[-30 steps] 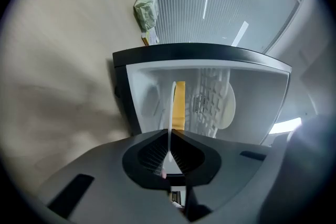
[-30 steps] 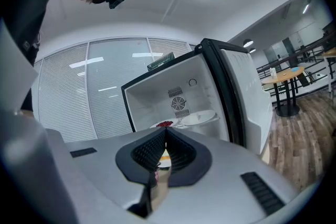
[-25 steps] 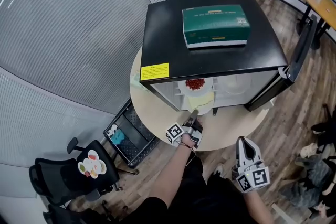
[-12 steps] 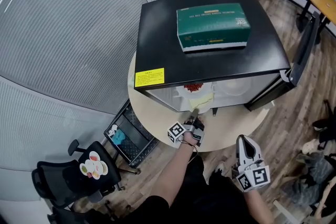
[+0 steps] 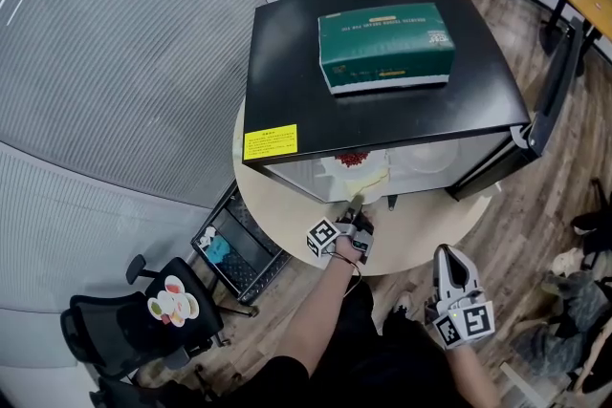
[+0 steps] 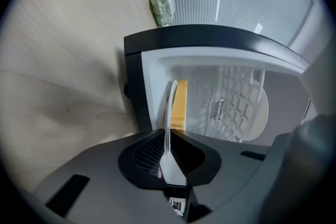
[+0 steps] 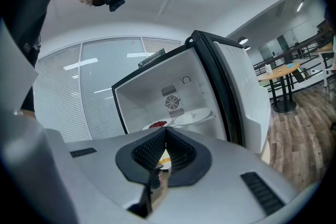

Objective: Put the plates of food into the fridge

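At far left a black office chair (image 5: 120,334) carries a plate of coloured pieces (image 5: 172,298), by my judgement another one waiting its turn. Next comes the round table (image 5: 284,211) with the black mini fridge (image 5: 402,110) standing on it and a green box (image 5: 385,45) lying on its roof.

The left gripper (image 5: 352,213) reaches into the fridge's open front. Its jaws pinch the near rim of the plate of yellow food (image 6: 169,105), which is already past the door frame. The left gripper view shows it edge-on (that camera is rolled on its side, so the flat plate reads as upright). The red food (image 5: 356,158) sits just beyond the yellow; under the roof's edge I cannot tell whether it shares that plate or has its own.

To the right, on the same level inside, rests a bare white plate (image 5: 430,155). The right gripper (image 5: 449,258) hangs low and well apart from the fridge, its jaws pressed together on nothing. The fridge door (image 5: 559,81) stands swung wide at far right.

The step in hand is setting this plate down inside. Next, the plate needs to rest flat on the shelf, apart from the white plate beside it. Then the jaws can let go and the gripper can back straight out.

Against a second ago, less of the plate shows beyond the roof's front edge, so it sits deeper in. The right gripper has kept its place.
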`<action>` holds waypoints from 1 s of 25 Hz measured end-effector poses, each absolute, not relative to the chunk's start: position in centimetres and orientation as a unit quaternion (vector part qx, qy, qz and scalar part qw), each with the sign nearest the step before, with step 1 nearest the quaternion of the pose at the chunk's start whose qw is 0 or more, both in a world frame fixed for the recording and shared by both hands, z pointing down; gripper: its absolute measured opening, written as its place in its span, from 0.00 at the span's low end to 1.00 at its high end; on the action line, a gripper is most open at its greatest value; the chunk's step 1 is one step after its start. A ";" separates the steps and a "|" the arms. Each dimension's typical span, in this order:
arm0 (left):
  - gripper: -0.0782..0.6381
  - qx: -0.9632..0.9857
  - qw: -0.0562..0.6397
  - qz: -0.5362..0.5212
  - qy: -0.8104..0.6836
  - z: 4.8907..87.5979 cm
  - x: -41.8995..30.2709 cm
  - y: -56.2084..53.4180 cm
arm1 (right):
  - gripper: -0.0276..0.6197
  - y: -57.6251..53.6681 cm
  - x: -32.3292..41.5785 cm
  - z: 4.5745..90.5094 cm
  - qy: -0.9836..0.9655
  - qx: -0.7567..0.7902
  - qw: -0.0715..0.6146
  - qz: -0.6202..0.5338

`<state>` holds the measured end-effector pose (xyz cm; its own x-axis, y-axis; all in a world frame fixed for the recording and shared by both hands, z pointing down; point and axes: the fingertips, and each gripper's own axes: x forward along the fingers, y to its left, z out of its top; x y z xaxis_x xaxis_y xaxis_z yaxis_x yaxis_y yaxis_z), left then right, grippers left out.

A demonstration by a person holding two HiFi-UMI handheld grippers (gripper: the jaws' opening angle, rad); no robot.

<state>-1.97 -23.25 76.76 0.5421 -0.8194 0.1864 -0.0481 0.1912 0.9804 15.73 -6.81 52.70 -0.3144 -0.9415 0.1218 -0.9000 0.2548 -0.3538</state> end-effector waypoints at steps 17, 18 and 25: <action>0.15 0.635 0.646 -0.230 -0.356 71.1 -1.8 -12.9 | 0.06 -4.5 15.3 51.8 0.796 -0.576 0.067 -0.174; 0.14 0.661 0.628 -0.204 -0.357 69.9 -1.4 -11.4 | 0.06 -4.2 15.3 51.5 0.797 -0.575 0.069 -0.172; 0.12 0.820 0.363 -0.019 -0.442 60.8 -0.9 -3.3 | 0.06 -1.9 15.8 48.7 0.807 -0.563 0.089 -0.153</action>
<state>-0.93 -3.30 60.82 0.6092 -0.7379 0.2904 -0.7110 -0.3461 0.6121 15.76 -1.91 48.69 -0.3503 -0.9362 0.0283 -0.8819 0.3195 -0.3467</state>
